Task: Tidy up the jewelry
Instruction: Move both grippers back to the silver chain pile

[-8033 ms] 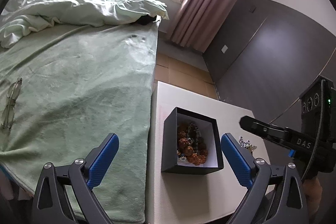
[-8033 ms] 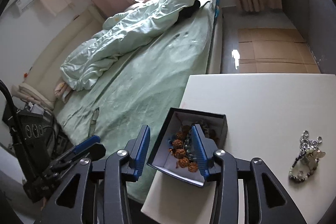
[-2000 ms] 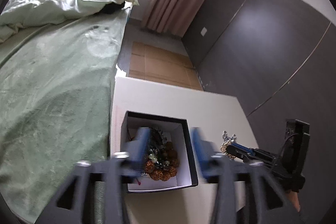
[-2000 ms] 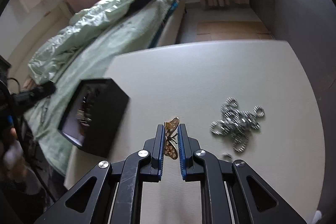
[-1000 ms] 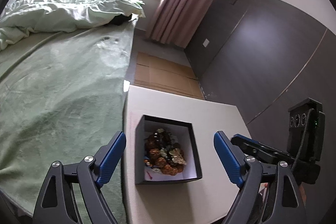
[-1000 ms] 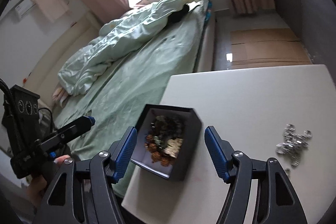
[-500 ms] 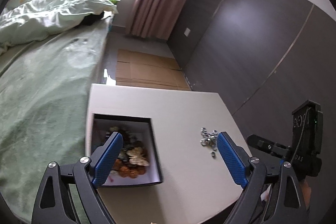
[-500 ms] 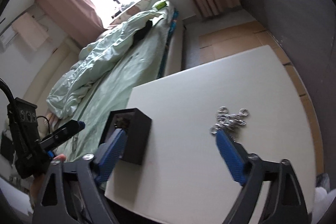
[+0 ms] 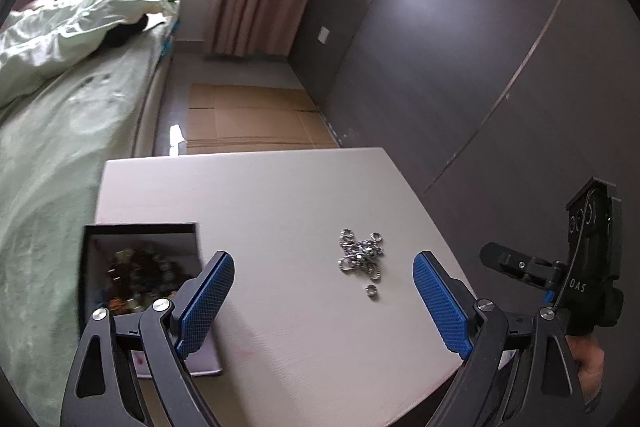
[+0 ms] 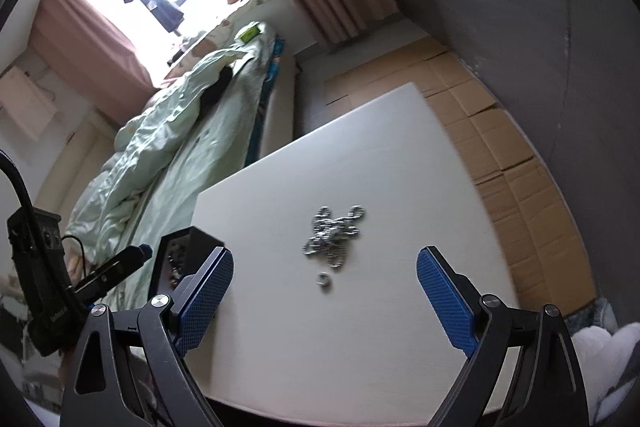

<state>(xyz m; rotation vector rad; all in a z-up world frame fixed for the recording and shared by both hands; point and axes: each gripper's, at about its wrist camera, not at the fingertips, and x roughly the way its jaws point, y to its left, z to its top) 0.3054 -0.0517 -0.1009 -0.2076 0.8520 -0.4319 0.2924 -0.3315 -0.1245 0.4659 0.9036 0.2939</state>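
Note:
A tangle of silver chain jewelry (image 9: 360, 254) lies on the white table (image 9: 280, 195), with one small loose ring (image 9: 372, 291) just in front of it. At the table's left edge stands an open black box (image 9: 140, 267) holding several bead and gold pieces. My left gripper (image 9: 322, 297) hovers open above the table, the chain ahead between its wide blue pads. My right gripper (image 10: 324, 301) is also open and empty, facing the same chain (image 10: 334, 233) and ring (image 10: 323, 281); the box (image 10: 188, 247) shows past its left finger.
A bed with a green cover (image 9: 60, 131) runs along the table's left side. Flattened cardboard (image 9: 248, 119) lies on the floor beyond the table, a dark wall (image 9: 460, 47) to the right. The right gripper's body (image 9: 560, 275) sits at the table's right edge.
Both grippers have swung right, from over the black box toward the silver chain. The right gripper's jaws have widened, and both views have rolled.

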